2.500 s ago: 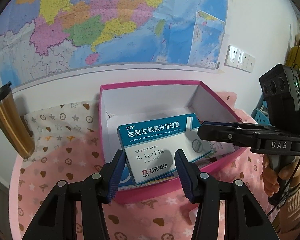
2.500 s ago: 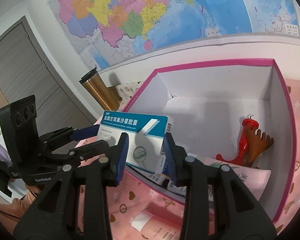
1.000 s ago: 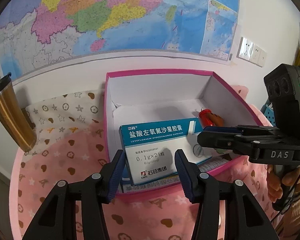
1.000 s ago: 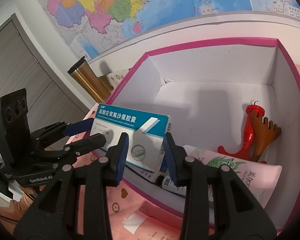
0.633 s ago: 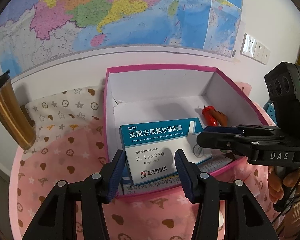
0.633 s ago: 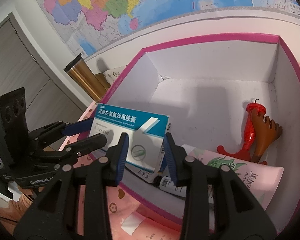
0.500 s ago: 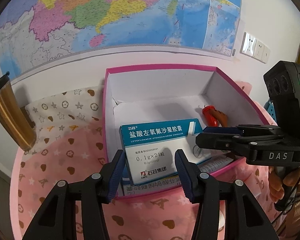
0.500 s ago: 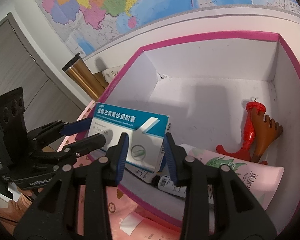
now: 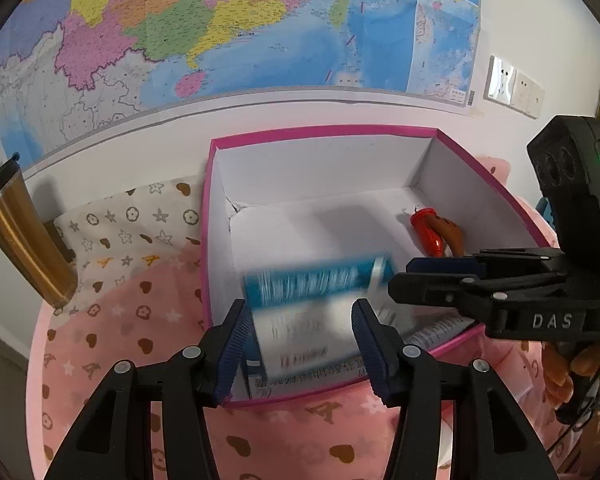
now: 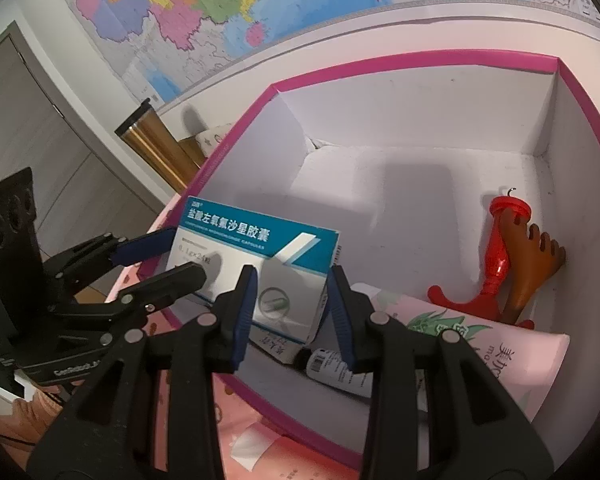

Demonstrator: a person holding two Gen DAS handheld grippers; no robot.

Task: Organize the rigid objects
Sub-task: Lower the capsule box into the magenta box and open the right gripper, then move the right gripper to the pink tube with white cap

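Left wrist view: the box (image 9: 316, 312), sharp half a second ago, now smears between the left tongs (image 9: 300, 340), seemingly spread and letting go. Right tongs (image 10: 290, 308) flank its end over the bin (image 10: 400, 60); grip unclear. Drop looks underway.

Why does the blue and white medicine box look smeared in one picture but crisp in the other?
In the left wrist view the medicine box is streaked with motion blur, its print unreadable, while the pink storage box and wall map stay sharp. In the right wrist view the same medicine box is crisp and its lettering legible. Both views bend straight edges, a fisheye effect.
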